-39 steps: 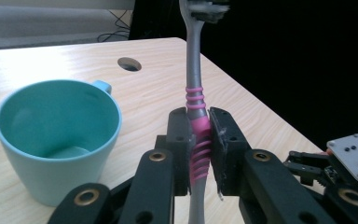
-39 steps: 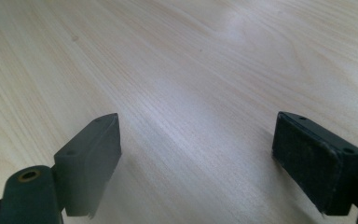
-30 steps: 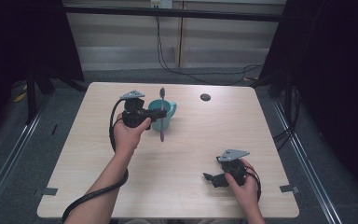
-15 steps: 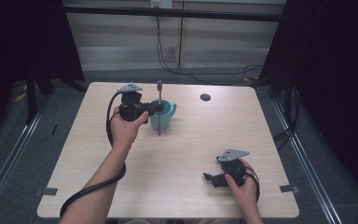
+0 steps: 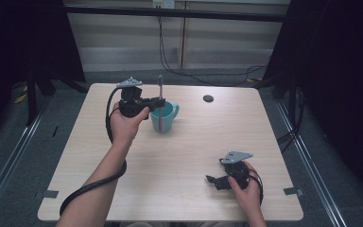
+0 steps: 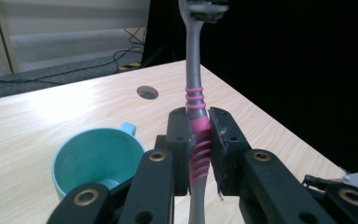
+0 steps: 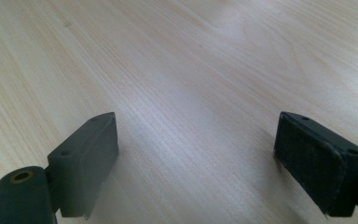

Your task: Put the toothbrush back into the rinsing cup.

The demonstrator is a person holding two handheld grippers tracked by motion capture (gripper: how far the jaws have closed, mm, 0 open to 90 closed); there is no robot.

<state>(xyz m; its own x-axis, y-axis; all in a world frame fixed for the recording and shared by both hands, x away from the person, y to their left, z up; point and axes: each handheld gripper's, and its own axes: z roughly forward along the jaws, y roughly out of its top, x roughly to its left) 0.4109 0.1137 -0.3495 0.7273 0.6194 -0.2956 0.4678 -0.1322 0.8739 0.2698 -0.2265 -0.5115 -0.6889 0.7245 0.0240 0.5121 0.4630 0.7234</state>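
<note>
Left gripper view: the left gripper pinches a toothbrush on its pink ribbed grip section, both jaws pressed flat against the handle. The toothbrush stands upright, long axis vertical, bristle head at the top and handle end pointing down. It hangs just beside the teal mug, apart from the rim.

High view: the left gripper holds the toothbrush over the mug, which stands on the tabletop near the middle of its far edge, left of a dark round hole. The right gripper rests near the right near corner, well apart from the mug.

Right gripper view: the jaws stand spread wide with bare tabletop between them.

Handling judgement: the toothbrush is light and stiff, with a smooth plastic shaft likely to slip or pivot under a loose pinch. The ribbed rubber section is the correct hold point, as it gives friction and sits near mid-length. Keep the axis vertical so the handle end enters the mug cleanly. The mug is light and may tip if struck on the rim.
</note>
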